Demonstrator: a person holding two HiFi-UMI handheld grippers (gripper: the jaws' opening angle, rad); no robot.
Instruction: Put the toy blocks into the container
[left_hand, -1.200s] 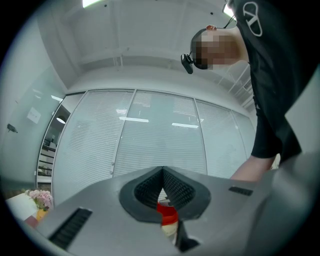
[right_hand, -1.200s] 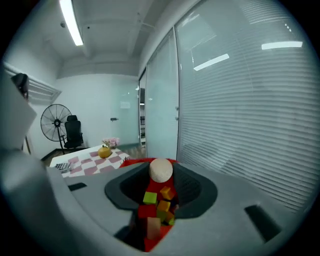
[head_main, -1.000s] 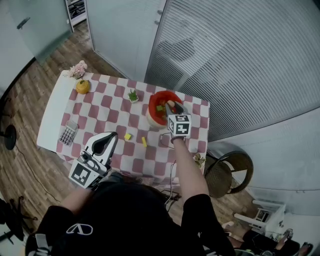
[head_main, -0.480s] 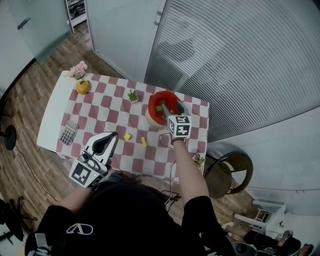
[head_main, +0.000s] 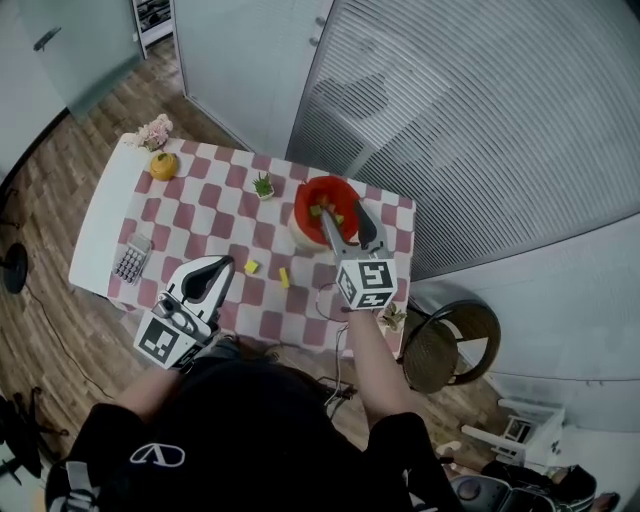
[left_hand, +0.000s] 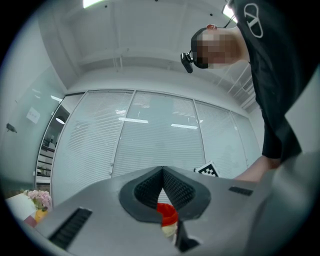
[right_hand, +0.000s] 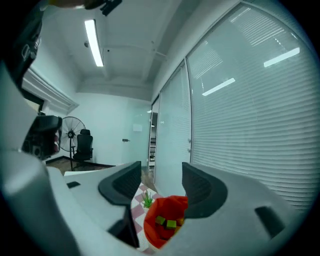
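Note:
A red container (head_main: 312, 196) stands at the far right of the checkered table (head_main: 200, 215); green and yellow blocks (right_hand: 167, 222) lie inside it. Two yellow blocks (head_main: 252, 266) (head_main: 284, 277) rest on the cloth to its left. My right gripper (head_main: 343, 216) hovers just on the near side of the container; its jaws stand apart and are closing, with nothing between them. In the right gripper view the container (right_hand: 165, 237) shows below that gripper (right_hand: 161, 175). My left gripper (head_main: 215, 268) is shut and empty over the table's near edge, its pads meeting in the left gripper view (left_hand: 162, 172).
A small potted plant (head_main: 264, 186) stands left of the container. A yellow fruit toy (head_main: 163, 165) and flowers (head_main: 153, 131) sit at the far left corner, a calculator (head_main: 131, 262) at the left edge. A thin cable (head_main: 325, 295) lies near the right gripper. A round chair (head_main: 450, 345) stands off the table's right side.
The right gripper's jaws have spread over the container and the gripper has drawn back toward the person. The left gripper has stayed where it was.

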